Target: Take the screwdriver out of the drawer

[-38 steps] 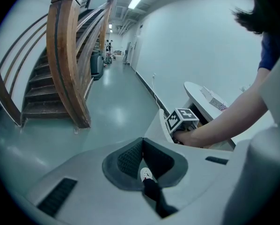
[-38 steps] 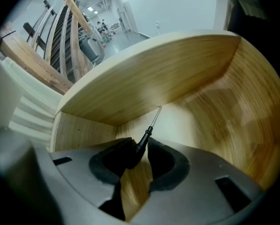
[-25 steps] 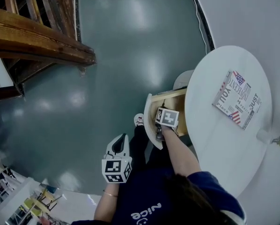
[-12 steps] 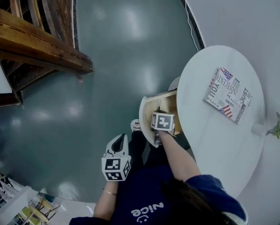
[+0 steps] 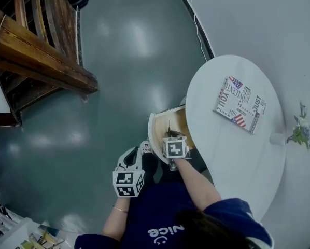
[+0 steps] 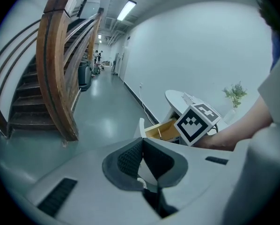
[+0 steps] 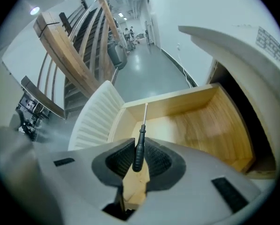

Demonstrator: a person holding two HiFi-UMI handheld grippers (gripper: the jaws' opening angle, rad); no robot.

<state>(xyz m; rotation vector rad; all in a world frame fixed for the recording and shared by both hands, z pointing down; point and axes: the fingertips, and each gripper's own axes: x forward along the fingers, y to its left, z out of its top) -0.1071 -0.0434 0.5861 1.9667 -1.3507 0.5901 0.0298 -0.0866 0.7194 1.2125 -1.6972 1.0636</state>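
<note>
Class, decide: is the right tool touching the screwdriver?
Touching. The right gripper view shows the right tool shut on the screwdriver, pads pressing its black handle.

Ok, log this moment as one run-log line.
right gripper: shut on screwdriver handle | shaft pointing into open drawer | left gripper: shut, empty

- We take this for the hall of an office or public building rather than a home.
- At ten o'clock in the head view, a broad curved wooden staircase point(image 5: 41, 61) rises from a glossy grey-green floor point(image 5: 124, 61).
- In the left gripper view, a long corridor point(image 6: 105, 78) runs off at twelve o'clock under strip ceiling lights point(image 6: 128, 8), beside a plain white wall point(image 6: 187, 55).
- At three o'clock in the head view stands a round white table point(image 5: 238, 160) with a wooden drawer point(image 5: 180, 121) and a small plant point(image 5: 303, 128).
</note>
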